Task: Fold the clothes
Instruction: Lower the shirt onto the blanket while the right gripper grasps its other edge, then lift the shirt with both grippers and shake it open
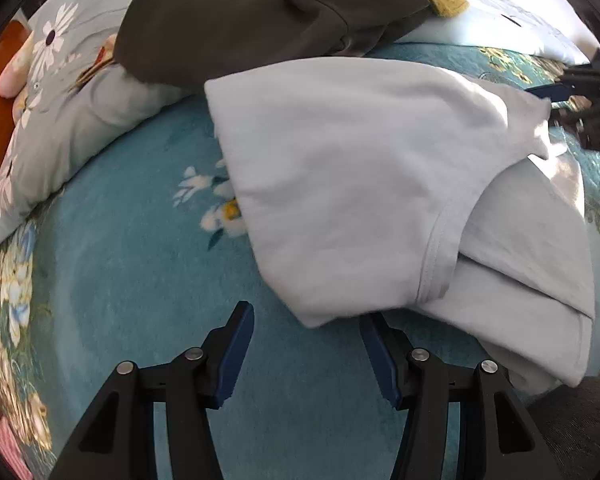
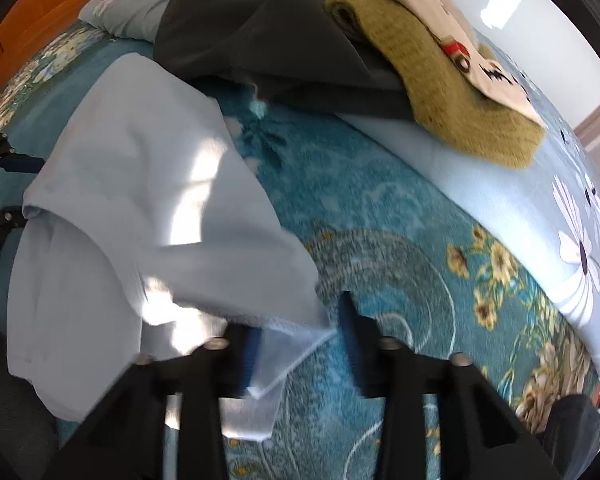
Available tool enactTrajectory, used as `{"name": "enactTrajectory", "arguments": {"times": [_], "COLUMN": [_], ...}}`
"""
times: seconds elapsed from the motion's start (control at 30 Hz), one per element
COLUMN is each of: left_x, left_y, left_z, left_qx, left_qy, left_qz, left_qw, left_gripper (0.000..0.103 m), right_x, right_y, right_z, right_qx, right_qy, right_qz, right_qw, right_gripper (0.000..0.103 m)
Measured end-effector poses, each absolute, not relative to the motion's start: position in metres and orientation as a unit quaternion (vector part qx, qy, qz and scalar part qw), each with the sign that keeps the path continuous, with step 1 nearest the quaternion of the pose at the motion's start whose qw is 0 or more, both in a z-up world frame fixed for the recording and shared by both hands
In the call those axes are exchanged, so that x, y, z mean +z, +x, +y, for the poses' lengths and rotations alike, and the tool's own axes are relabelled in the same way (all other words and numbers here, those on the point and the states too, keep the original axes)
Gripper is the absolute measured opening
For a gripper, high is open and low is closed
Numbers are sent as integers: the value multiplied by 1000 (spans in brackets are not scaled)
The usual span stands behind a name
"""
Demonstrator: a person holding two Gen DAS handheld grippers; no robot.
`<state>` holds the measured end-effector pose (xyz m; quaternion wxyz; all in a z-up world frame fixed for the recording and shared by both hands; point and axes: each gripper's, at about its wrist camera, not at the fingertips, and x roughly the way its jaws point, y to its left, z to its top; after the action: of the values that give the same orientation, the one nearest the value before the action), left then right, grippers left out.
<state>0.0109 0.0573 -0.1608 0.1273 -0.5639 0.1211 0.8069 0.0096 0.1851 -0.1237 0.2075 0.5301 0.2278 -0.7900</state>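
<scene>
Both claws stand with their fingers apart, gripping nothing. From the left wrist view, the left claw [image 1: 306, 354] hovers low over the teal floral blanket [image 1: 132, 280] on the bed, its blue-padded fingers spread wide; the near corner of the pale blue T-shirt [image 1: 340, 184] lies just ahead of it, close to the right finger, though contact cannot be judged. From the right wrist view, the right claw [image 2: 300, 344] is also spread (the picture is blurred here), and a folded corner of the pale blue T-shirt [image 2: 148, 208] lies between its fingers, resting against or over the left finger without being pinched.

The T-shirt lies partly folded on the blanket, one half laid over the other, with a hemmed sleeve edge showing on its near side and sunlight falling in patches across it. Beyond it, at the head of the bed, a dark grey garment [image 1: 236, 20] is heaped on a light blue pillow [image 1: 60, 120] printed with white daisies. An olive knitted piece [image 2: 452, 96] lies on top of that grey garment, and a cream cloth with red and black prints [image 2: 420, 8] lies over the olive one. A second pale daisy-print cover [image 2: 540, 216] runs along the blanket's far right side. Orange-brown wooden furniture [image 2: 32, 12] shows past the bed's edge.
</scene>
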Motion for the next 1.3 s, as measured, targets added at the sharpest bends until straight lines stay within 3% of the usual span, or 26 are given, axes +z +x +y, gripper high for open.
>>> {"name": "enactTrajectory", "arguments": {"times": [0.1,0.43,0.8,0.97,1.07,1.3], "left_x": [-154,-134,-141,-132,-121,-36], "left_y": [7,-4,5,-5,-10,-14], "left_z": [50,28,54,44,38,22], "left_qx": [818,838,830,843,853,895], "left_qy": [-553,-534,-537,-523,-512,-442], "left_qz": [100,58,93,75,58,15], "left_qw": [124,94,118,96,86,57], "left_gripper": [59,59,58,11,6,5], "right_x": [-111,-60,-50,-43,-35,13], "right_y": [4,-27,-50,-48,-43,-28], "right_z": [188,197,178,182,185,195], "right_qx": [-802,-836,-839,-841,-844,-865], "right_qy": [524,501,493,490,486,450], "right_qz": [193,51,44,42,41,37], "right_qw": [214,221,224,225,224,220], "right_gripper": [11,7,6,6,6,5]}}
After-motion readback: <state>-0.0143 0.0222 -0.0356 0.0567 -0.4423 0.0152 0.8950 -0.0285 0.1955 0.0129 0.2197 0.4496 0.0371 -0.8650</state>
